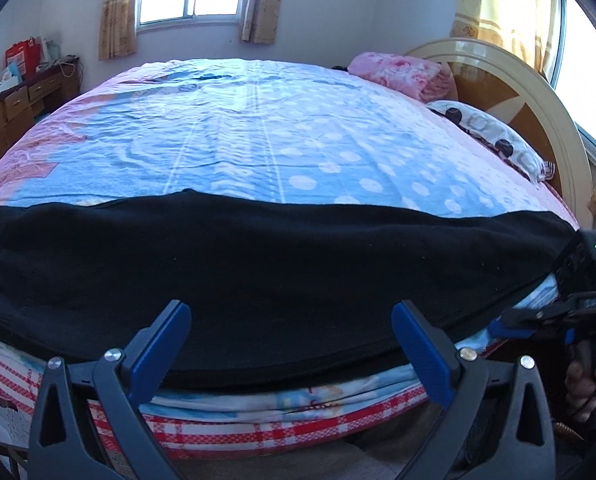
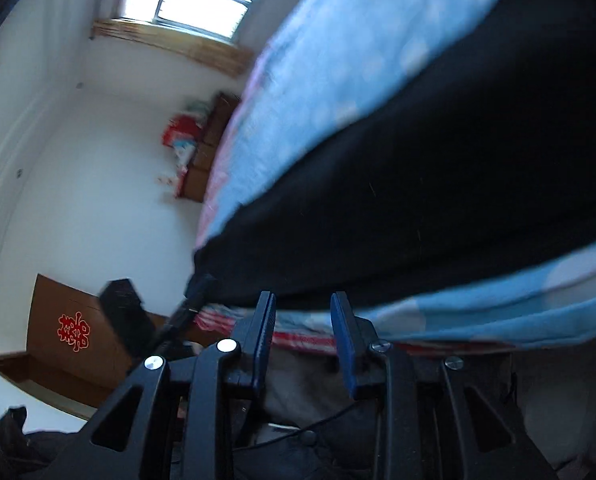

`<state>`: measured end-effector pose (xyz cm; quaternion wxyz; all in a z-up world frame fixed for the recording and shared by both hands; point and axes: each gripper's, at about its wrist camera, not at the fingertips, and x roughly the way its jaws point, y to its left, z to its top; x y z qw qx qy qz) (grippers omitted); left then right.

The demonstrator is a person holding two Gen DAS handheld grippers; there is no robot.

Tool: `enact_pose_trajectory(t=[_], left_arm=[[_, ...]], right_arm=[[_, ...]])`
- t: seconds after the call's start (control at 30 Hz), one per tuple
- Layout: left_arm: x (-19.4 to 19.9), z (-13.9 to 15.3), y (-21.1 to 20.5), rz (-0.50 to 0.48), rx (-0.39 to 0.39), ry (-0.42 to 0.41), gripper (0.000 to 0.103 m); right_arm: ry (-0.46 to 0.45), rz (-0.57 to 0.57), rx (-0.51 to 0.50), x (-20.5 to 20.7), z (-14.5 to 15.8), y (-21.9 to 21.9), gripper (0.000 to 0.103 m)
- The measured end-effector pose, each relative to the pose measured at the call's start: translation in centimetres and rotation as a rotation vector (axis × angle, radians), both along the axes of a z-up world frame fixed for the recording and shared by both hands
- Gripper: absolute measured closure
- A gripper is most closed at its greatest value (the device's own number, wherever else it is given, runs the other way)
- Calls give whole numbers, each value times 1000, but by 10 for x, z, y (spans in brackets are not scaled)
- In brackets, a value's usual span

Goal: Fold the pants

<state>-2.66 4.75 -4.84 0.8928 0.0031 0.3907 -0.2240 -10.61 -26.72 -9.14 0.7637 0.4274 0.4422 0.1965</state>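
Black pants (image 1: 258, 264) lie flat across the near edge of the bed, stretching from left to right. My left gripper (image 1: 290, 316) is open wide, its blue pads over the near hem of the pants, holding nothing. My right gripper (image 2: 303, 304) is tilted sideways and partly open, with nothing between its pads, just short of the edge of the pants (image 2: 418, 184). In the left wrist view the right gripper (image 1: 538, 316) shows at the right end of the pants.
The bed has a blue dotted cover (image 1: 278, 132), with a pink blanket (image 1: 402, 70) and a spotted pillow (image 1: 494, 140) by the headboard (image 1: 538, 92). A wooden desk (image 1: 18, 108) stands at the left wall. The red checked mattress side (image 1: 258, 424) is below the pants.
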Motion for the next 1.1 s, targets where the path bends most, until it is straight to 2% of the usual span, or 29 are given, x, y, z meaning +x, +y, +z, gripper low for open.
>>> enact_pose_trajectory(t=[0.07, 0.27, 0.37, 0.43, 0.53, 0.6, 0.8, 0.83, 0.87, 0.9, 1.1], left_arm=[[1, -3, 1, 5, -14, 12, 1], [1, -8, -2, -10, -21, 32, 1], [-2, -10, -7, -29, -24, 47, 1], [-7, -12, -13, -57, -23, 56, 1], [-14, -16, -24, -100, 5, 66, 1], [-18, -18, -30, -127, 7, 75, 1], [-21, -17, -26, -162, -70, 102, 1], [-21, -18, -25, -165, -85, 118, 1], [-21, -20, -25, -167, -95, 132, 1], [-21, -22, -25, -170, -102, 142, 1], [-20, -17, -30, -179, -148, 140, 1]], right_arm=[[58, -39, 45, 3, -20, -3, 72], [11, -202, 180, -9, -29, -45, 72], [94, -232, 143, -18, -39, -48, 72], [104, -231, 160, -21, -42, -42, 72], [107, -220, 105, -16, -38, -36, 72], [117, -231, 105, -10, -39, -34, 72], [54, -190, 76, 17, -31, -25, 73], [35, -180, 81, 18, -30, -22, 78], [20, -165, 75, 18, -29, -18, 98], [12, -148, 74, 19, -28, -17, 99], [-110, -150, 190, 8, -2, -20, 99]])
